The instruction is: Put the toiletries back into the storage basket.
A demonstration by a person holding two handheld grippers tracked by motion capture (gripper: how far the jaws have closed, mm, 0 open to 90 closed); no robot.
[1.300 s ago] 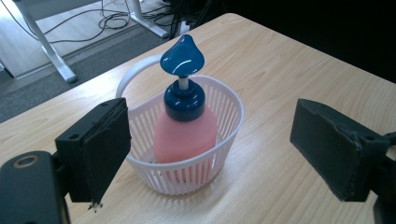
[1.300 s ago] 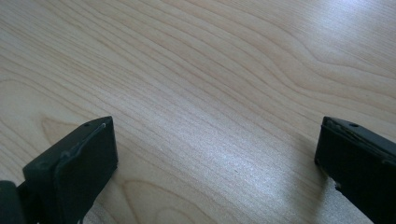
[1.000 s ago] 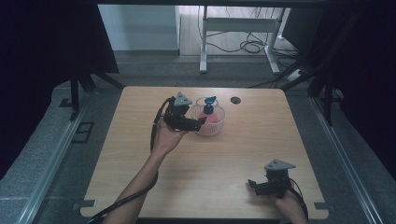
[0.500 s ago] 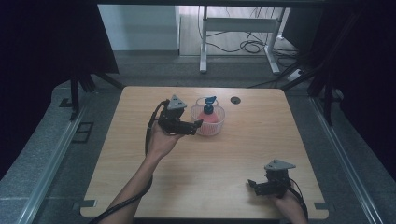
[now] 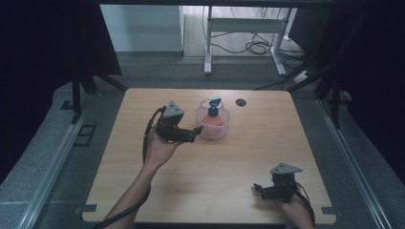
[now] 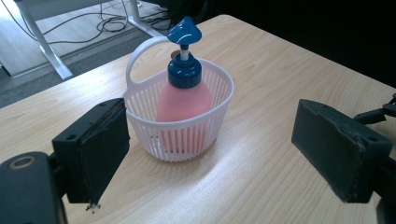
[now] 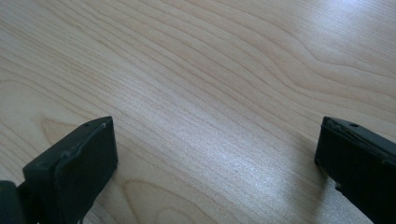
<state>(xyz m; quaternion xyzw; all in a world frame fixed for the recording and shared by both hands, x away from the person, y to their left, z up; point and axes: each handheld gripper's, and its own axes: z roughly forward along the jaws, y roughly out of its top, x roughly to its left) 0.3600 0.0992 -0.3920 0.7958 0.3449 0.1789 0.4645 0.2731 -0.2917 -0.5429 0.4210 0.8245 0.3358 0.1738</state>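
Left gripper (image 5: 191, 135) hovers just beside the white basket (image 6: 180, 140), jaws spread wide and holding nothing, the palm-up hand (image 5: 160, 150) angling it toward the pink pump bottle (image 6: 183, 100) standing inside. It looks like the approach; next, close in around the basket. Right gripper (image 5: 260, 188) rests released on the worktop (image 5: 219, 167), well away from the basket.

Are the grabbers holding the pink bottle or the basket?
No, nothing is held. The left gripper is open just short of the basket; the right gripper is open over bare table.
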